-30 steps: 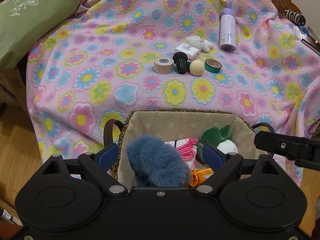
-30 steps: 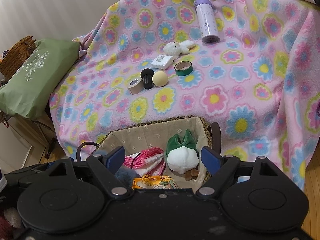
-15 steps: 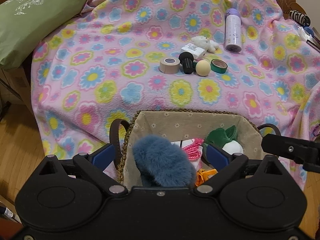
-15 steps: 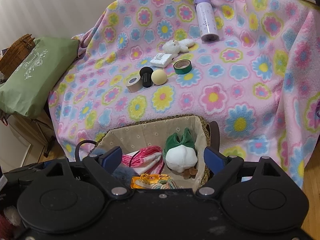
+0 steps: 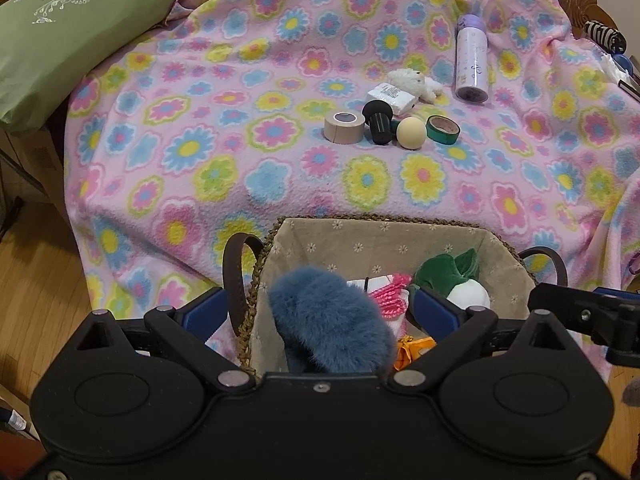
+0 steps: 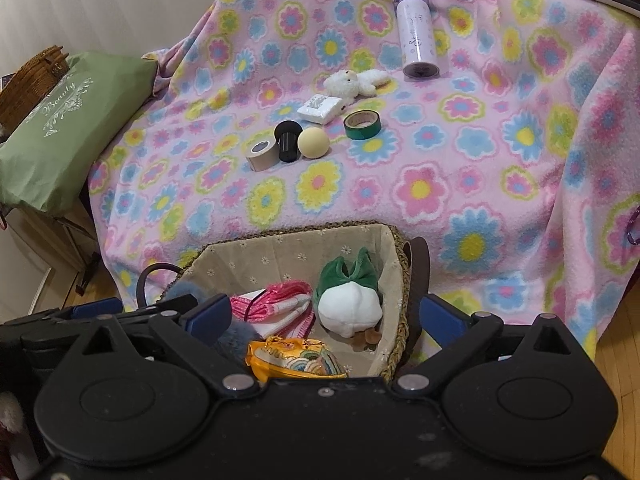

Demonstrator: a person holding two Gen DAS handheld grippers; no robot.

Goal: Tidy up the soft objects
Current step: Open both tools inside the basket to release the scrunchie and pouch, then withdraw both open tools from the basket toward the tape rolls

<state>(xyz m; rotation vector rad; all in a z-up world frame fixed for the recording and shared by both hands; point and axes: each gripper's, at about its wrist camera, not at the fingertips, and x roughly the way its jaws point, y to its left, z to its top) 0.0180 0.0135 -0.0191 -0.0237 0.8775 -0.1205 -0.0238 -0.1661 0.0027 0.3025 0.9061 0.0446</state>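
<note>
A lined wicker basket (image 5: 384, 236) (image 6: 304, 244) stands at the near edge of the flowered blanket. It holds a blue furry item (image 5: 328, 324), a pink cloth (image 6: 276, 304), a white and green plush (image 6: 350, 300) (image 5: 460, 280) and an orange pouch (image 6: 292, 362). My left gripper (image 5: 320, 314) is open above the basket, with the blue furry item lying between its fingers, untouched. My right gripper (image 6: 326, 314) is open above the basket. A small white plush toy (image 5: 416, 82) (image 6: 354, 82) lies farther back on the blanket.
On the blanket lie a beige tape roll (image 5: 344, 128), a black cap (image 5: 378, 118), a cream ball (image 5: 410, 133), a green tape roll (image 5: 442, 130), a white packet (image 5: 392, 98) and a lilac bottle (image 5: 472, 62). A green pillow (image 5: 60, 28) is at the left. Wood floor lies below.
Both grippers have drawn back slightly from the blanket, still open. The blue furry item stays in the basket.
</note>
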